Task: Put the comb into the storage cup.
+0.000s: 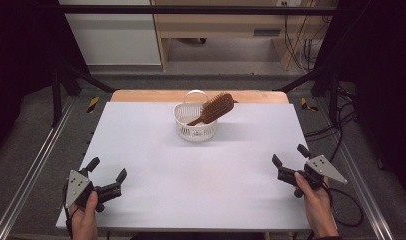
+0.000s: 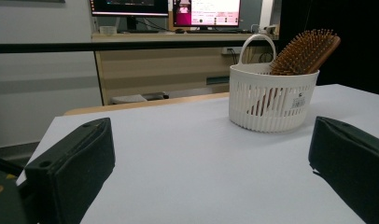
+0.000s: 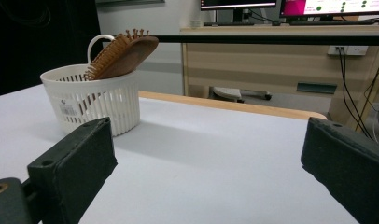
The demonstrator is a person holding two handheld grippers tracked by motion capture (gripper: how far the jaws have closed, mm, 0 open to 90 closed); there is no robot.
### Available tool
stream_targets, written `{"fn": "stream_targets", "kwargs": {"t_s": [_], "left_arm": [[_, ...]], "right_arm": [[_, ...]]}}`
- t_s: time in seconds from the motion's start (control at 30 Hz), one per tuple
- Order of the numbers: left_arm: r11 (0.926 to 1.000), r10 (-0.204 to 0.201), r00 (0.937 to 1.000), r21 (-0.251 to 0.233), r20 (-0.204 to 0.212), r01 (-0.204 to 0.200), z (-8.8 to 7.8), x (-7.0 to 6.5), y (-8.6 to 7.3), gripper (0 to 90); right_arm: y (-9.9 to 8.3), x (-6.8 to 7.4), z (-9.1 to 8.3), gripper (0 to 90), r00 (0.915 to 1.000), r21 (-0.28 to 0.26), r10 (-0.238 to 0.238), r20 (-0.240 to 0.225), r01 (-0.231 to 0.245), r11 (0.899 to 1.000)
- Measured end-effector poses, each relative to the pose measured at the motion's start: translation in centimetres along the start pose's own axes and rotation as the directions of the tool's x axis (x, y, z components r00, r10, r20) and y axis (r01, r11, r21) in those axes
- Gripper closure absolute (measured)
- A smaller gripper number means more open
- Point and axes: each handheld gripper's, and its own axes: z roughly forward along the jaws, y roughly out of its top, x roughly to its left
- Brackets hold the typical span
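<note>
Resting spot of basket: standing upright on the white table top (image 1: pixel 156 165), toward the far middle — well apart from both grippers.
Basket: white plastic basket (image 1: pixel 195 125), round, slotted walls, a white loop handle raised at its far rim; small label on the wall seen in both gripper views (image 2: pixel 270 100) (image 3: pixel 92 101).
Contents: wooden hairbrush (image 1: pixel 214 108), handle end down inside the basket, visible through the slots; bristled head sticking out above the rim, tilted up and to the right in the high view.
Brush bristles: facing toward the left gripper view (image 2: pixel 305 52); smooth brown back turned toward the right gripper view (image 3: pixel 124 55).
Left gripper: left gripper (image 1: pixel 107 176) held low at the near left corner of the table, jaws spread wide, nothing between them — pointing toward the basket.
Right gripper: right gripper (image 1: pixel 289 155) held at the near right edge, jaws likewise spread wide and empty.
Hands: left hand (image 1: pixel 85 220) and right hand (image 1: pixel 317 200) entering from the bottom, each wrapped round its gripper's body.
Table edge: wooden strip showing behind the white top, just beyond the basket.
</note>
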Motion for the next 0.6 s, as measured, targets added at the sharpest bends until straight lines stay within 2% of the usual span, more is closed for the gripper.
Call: {"fn": "stream_targets", "kwargs": {"t_s": [0.27,0.4,0.6], "left_arm": [[1.0,-0.009,0.9998,0.005,0.015,0.009,0.0,-0.1,0.0,0.5],[1.0,0.004,0.9996,0.003,0.027,-0.004,0.0,-0.3,0.1,0.5],[1.0,-0.004,0.9988,0.004,0.05,0.004,-0.2,-0.6,0.0,0.5]], "right_arm": [[-0.5,0.9,0.0,3.1,0.9988,0.009,0.004,-0.048,-0.004,1.0],[-0.7,1.2,0.1,2.8,0.9979,0.012,-0.001,-0.064,0.002,1.0],[-1.1,2.1,0.4,2.5,0.9953,0.029,-0.025,-0.094,0.027,0.999]]}}
